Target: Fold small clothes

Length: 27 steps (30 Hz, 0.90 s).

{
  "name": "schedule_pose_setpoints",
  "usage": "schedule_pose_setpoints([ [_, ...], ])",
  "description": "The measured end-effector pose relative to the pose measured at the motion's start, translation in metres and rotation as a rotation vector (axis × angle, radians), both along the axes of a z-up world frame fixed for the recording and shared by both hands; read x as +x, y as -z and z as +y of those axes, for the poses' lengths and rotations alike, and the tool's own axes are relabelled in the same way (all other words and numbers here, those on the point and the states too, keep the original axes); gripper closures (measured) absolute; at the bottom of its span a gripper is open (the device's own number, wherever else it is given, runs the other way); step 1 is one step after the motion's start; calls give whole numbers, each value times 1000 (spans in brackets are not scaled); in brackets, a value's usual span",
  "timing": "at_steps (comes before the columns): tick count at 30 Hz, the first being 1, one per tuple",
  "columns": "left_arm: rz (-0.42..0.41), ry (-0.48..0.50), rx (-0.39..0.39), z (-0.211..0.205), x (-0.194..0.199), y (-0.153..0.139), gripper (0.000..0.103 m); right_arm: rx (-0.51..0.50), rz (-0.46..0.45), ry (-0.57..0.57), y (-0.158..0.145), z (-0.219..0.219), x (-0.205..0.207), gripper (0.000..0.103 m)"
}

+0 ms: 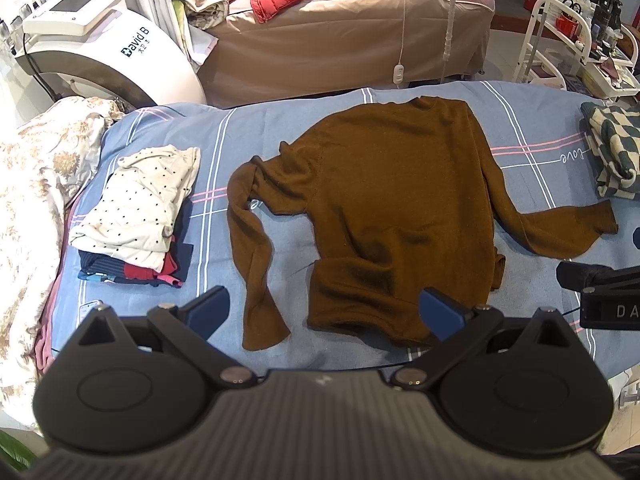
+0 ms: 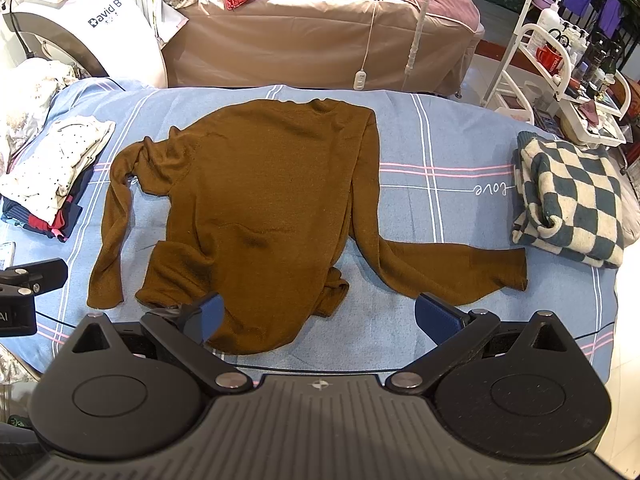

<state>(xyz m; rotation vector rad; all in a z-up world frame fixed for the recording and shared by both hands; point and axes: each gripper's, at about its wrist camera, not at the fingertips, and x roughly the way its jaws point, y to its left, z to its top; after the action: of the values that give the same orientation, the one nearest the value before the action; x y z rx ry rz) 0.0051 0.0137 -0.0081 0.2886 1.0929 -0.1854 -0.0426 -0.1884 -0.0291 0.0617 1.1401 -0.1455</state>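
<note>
A brown long-sleeved sweater [image 1: 392, 208] lies spread on the blue plaid sheet [image 1: 528, 168], neck away from me, hem rumpled near me; it also shows in the right wrist view [image 2: 256, 208]. Its left sleeve [image 1: 252, 264] hangs down toward me, its right sleeve [image 2: 448, 276] lies out to the right. My left gripper [image 1: 326, 312] is open and empty, just short of the hem. My right gripper [image 2: 320, 314] is open and empty over the hem's near edge. Each gripper's side shows in the other view: the right gripper [image 1: 600, 292], the left gripper [image 2: 28, 284].
A stack of folded clothes topped by a white dotted garment [image 1: 136, 212] sits left. A folded green-and-cream checked sweater [image 2: 572, 200] sits right. A floral quilt [image 1: 36, 184] lies far left. Behind are a second bed [image 1: 344, 40], a white machine [image 1: 104, 48] and a white trolley [image 2: 560, 76].
</note>
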Motion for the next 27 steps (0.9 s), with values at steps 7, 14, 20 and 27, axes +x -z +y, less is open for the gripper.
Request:
schedule_pose_setpoints([
  [7,6,-4,-1,-1,-1,3,0,6,3,1,1,1,-1,0],
  [14,30,-7,-3,-5,1,6,0,28,12,6,4,-1,0,0],
  [20,56,-6,-7,-5,5,12,0,44,18,5,7,-4,1,0],
  [27,76,13,-14,-7,10,22,0,43,6,-30,14,-6,-1,0],
])
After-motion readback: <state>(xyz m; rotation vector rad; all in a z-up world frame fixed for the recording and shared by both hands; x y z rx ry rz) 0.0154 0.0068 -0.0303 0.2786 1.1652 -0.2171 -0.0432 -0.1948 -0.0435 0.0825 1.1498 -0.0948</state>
